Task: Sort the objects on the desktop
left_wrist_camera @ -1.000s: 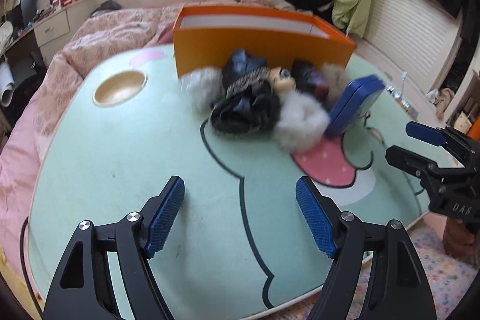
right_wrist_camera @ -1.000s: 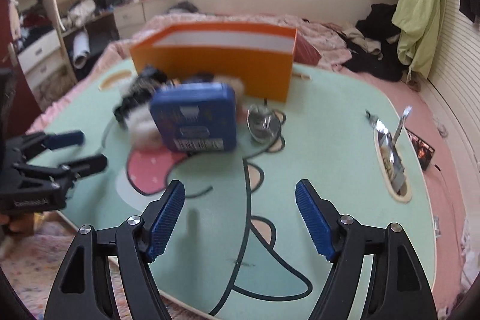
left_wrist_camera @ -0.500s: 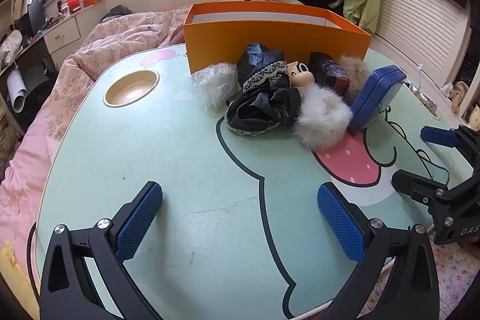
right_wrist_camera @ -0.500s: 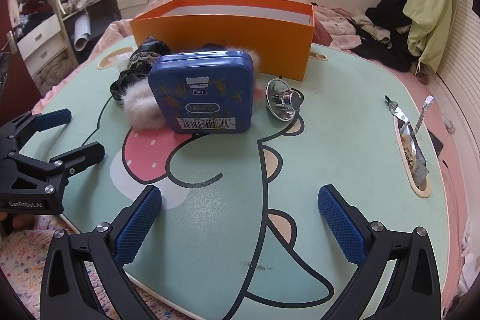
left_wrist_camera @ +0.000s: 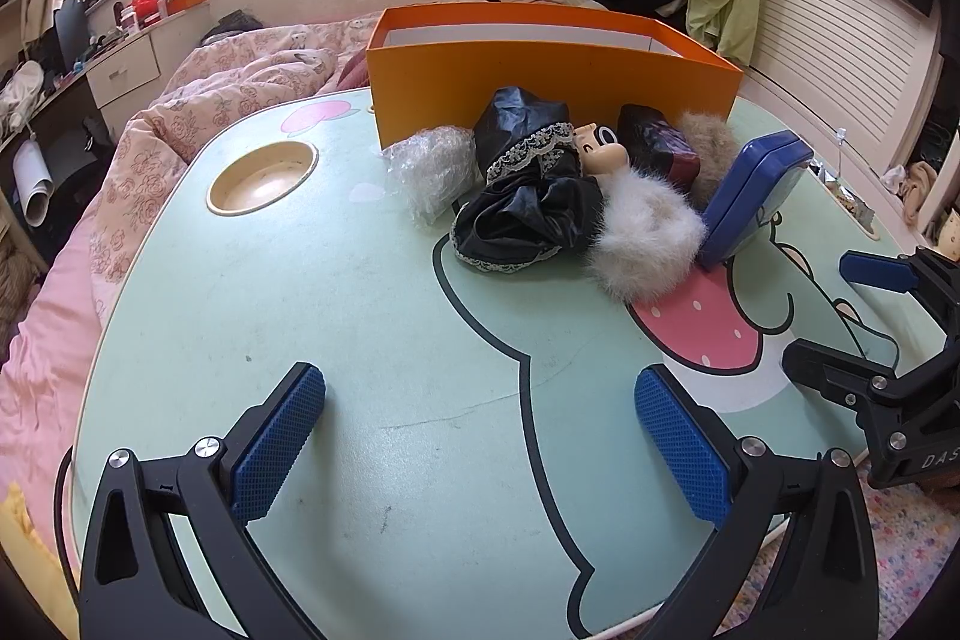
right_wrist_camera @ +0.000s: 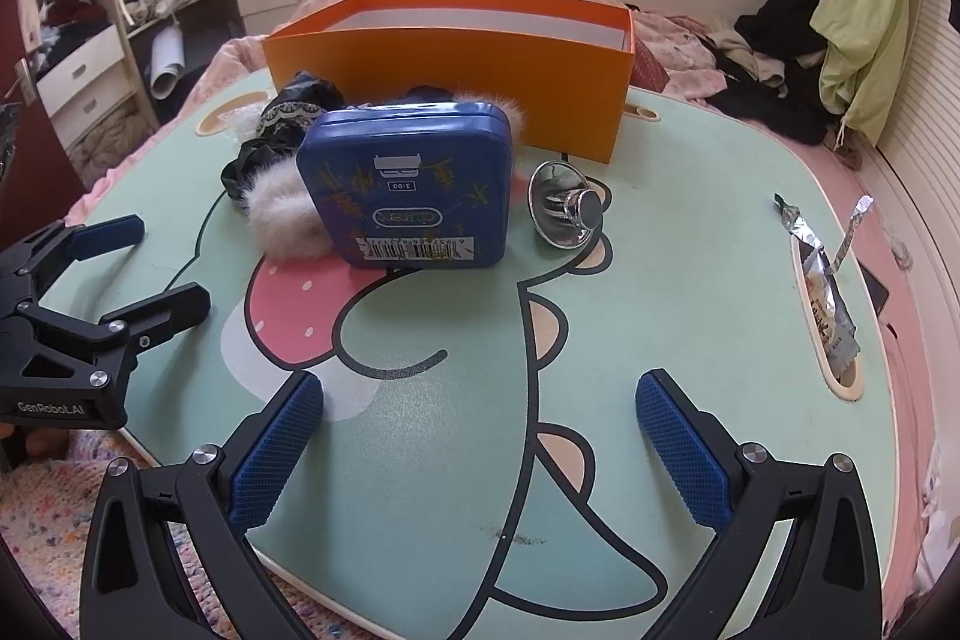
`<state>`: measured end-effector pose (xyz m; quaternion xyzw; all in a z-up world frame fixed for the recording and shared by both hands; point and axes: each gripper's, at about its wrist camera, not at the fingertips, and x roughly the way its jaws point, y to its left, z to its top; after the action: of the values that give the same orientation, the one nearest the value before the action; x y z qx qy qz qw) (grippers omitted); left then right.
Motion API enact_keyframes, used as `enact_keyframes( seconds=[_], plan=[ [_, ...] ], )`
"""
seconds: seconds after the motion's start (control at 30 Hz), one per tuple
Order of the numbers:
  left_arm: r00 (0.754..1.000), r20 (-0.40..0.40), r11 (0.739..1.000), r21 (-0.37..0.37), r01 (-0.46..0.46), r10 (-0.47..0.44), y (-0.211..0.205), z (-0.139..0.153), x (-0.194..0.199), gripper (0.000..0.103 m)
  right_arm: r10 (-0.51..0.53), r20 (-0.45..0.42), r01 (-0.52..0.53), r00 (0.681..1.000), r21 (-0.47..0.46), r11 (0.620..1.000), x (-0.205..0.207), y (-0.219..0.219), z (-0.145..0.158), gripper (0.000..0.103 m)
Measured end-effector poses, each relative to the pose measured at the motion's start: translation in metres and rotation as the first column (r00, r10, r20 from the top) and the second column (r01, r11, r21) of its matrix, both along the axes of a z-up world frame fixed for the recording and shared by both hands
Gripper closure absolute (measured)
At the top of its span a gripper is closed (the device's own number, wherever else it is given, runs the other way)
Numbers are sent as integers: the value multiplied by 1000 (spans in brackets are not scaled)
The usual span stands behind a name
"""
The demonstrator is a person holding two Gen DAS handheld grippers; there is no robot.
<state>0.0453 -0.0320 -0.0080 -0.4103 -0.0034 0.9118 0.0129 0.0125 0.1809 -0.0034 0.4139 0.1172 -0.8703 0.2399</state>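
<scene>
- Two grippers, both yours, both empty: the left gripper (left_wrist_camera: 480,400) and the right gripper (right_wrist_camera: 480,400) have just been opening and now stand spread wide over bare table, nothing between the pads.
- Ahead of your left gripper sits the heap: a crinkled clear plastic wrap (left_wrist_camera: 433,172), a black lace-trimmed cloth (left_wrist_camera: 528,208), a doll's face (left_wrist_camera: 600,151) poking out, and a white fur piece (left_wrist_camera: 645,244) toward the right.
- Ahead and slightly left of your right gripper, the blue tin (right_wrist_camera: 414,187) leans tilted against that heap; the shiny metal cap (right_wrist_camera: 567,211) lies just beside it, to its right.
- The orange box (right_wrist_camera: 456,70) stands open behind everything, and I'd judge that's where things go.
- Watch out: pull the fur or cloth first and the tin will likely lose its prop and slap flat or slide.
- The cloth, doll and fur look tangled, so one pinch may drag the lot.
- The cap is smooth and rounded; it could squirt out of the pads.
- Hard to read: the dark boxy object (left_wrist_camera: 657,142) and the tan fur behind it are partly buried, and the box's inside is hidden from both views.
- The foil packet (right_wrist_camera: 828,304) far right sits in a table slot, partly cut off.
</scene>
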Motion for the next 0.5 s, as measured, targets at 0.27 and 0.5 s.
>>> enact_keyframes(
  seconds=[0.27, 0.5],
  plan=[
    [1000, 0, 1000, 1, 0, 0, 0, 0, 0, 0, -1, 3, 1, 1000, -73, 997, 1, 6, 4, 4],
    [1000, -1, 1000, 2, 0, 0, 0, -1, 1, 0, -19, -27, 12, 999, -221, 975, -10, 9, 29, 7]
  ],
)
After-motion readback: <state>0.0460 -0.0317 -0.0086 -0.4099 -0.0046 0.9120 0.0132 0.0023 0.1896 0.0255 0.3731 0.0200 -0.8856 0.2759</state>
